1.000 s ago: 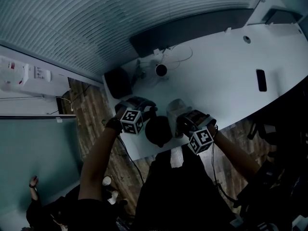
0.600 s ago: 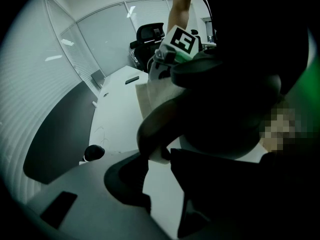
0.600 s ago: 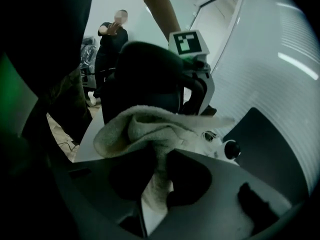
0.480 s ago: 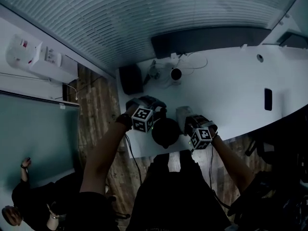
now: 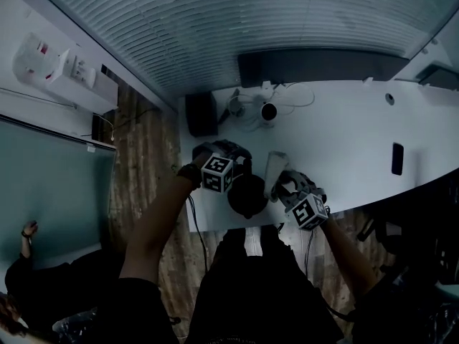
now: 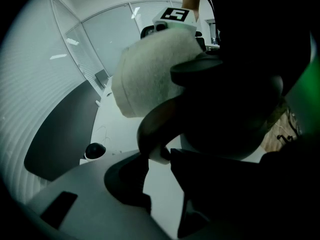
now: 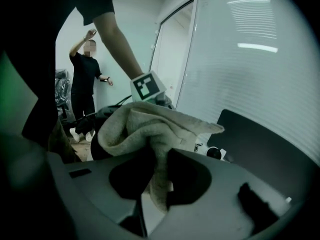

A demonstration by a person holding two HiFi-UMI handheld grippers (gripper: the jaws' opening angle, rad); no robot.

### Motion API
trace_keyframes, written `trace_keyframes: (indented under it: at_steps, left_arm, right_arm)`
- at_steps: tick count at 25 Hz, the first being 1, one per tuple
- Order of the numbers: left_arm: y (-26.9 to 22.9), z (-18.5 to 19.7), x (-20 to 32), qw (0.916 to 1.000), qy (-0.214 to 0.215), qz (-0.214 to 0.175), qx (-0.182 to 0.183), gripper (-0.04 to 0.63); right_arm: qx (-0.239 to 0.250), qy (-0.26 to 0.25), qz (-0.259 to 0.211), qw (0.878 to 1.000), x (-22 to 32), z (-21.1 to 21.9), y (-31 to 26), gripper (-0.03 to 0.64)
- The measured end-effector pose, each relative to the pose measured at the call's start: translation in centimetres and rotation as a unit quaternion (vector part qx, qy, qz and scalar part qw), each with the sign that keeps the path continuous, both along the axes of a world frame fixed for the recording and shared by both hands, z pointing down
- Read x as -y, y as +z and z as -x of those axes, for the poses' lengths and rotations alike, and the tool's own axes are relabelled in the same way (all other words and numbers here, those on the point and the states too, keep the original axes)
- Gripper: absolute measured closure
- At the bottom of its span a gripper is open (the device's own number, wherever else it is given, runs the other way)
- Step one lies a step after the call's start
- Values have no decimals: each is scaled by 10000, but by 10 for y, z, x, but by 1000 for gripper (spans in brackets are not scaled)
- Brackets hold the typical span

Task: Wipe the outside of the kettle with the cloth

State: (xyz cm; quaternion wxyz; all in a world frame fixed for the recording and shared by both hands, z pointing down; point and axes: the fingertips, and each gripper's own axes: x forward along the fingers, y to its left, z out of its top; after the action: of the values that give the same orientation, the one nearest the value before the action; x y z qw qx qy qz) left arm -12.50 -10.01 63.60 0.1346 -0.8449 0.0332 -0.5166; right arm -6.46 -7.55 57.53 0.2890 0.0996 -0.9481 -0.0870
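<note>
A black kettle stands near the front left corner of the white desk. My left gripper reaches it from the left. In the left gripper view that gripper is shut on the lower end of the curved kettle handle. My right gripper holds a pale cloth against the kettle's right side. The cloth shows bunched on the dark kettle body. In the right gripper view the cloth hangs pinched between the jaws of the right gripper, with the kettle behind it.
A small round device with cables and a black box sit at the desk's back left. A dark phone lies to the right. A dark panel lines the far edge. A person stands on the floor beyond.
The head view has swung, so the desk sits differently in frame. The right gripper and cloth shifted slightly along the kettle's right side. The left gripper stays on the handle.
</note>
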Motion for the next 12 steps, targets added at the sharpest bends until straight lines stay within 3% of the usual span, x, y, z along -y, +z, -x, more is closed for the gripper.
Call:
trace_keyframes:
  at_steps: [4,8,12]
  left_arm:
    - [0,-1,3,10000,-6,-79,-57,468]
    - [1,0,1,9999,-61,-94,-52,468]
    - [1,-2,2,9998,-99,-108,-160,468]
  right_arm:
    - [135,-31,-196,9997,-10,13,-38,540]
    - [-257,-279,-858,9956,-25,23,-60,540]
    - [-694,-794,-1585,9817,-51,41,-76,540]
